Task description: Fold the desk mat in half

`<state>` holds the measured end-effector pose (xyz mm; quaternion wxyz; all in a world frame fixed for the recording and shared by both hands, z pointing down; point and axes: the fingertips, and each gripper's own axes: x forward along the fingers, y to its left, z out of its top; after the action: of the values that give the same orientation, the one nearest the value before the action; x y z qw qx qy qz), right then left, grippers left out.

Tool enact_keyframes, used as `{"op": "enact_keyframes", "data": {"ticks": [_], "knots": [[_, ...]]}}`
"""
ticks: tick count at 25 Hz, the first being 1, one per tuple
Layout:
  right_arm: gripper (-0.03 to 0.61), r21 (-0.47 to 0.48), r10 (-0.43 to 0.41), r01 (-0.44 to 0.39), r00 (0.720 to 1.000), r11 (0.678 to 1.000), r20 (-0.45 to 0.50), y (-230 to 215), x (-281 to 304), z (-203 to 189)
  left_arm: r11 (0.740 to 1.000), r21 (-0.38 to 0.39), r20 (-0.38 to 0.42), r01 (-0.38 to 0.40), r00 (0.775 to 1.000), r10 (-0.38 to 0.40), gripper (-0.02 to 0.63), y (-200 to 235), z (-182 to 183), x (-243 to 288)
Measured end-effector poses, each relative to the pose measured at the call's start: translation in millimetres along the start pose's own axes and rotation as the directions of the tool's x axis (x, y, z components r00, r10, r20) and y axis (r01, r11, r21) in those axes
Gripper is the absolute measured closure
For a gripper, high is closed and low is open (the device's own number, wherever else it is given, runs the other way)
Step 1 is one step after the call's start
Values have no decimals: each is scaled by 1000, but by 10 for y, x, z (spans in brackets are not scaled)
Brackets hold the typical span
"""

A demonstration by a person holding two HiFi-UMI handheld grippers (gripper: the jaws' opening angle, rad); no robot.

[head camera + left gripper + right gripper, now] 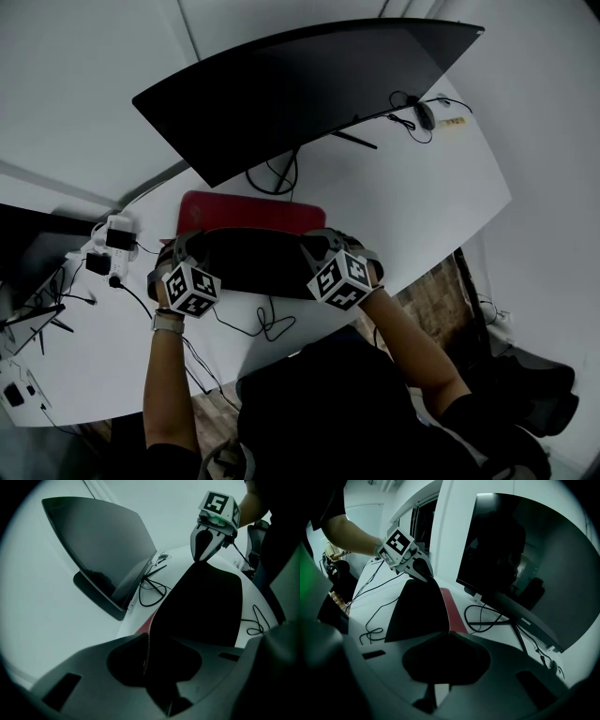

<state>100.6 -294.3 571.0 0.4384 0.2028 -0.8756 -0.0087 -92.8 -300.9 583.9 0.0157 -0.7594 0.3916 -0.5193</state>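
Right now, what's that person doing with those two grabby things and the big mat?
A person holds a tool in each hand. The left tool and right tool each pinch the near edge of the desk mat, lifting its black underside off the white desk. The red far part lies flat before the monitor. The fold isn't finished.
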Motion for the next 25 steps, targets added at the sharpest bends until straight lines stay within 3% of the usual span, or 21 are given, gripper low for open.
{"op": "enact_keyframes", "data": {"ticks": [25], "knots": [[551, -16, -12, 11, 999, 1000, -37, -682, 725, -146, 999, -36, -68, 29, 997, -32, 535, 303, -19, 979]]}}
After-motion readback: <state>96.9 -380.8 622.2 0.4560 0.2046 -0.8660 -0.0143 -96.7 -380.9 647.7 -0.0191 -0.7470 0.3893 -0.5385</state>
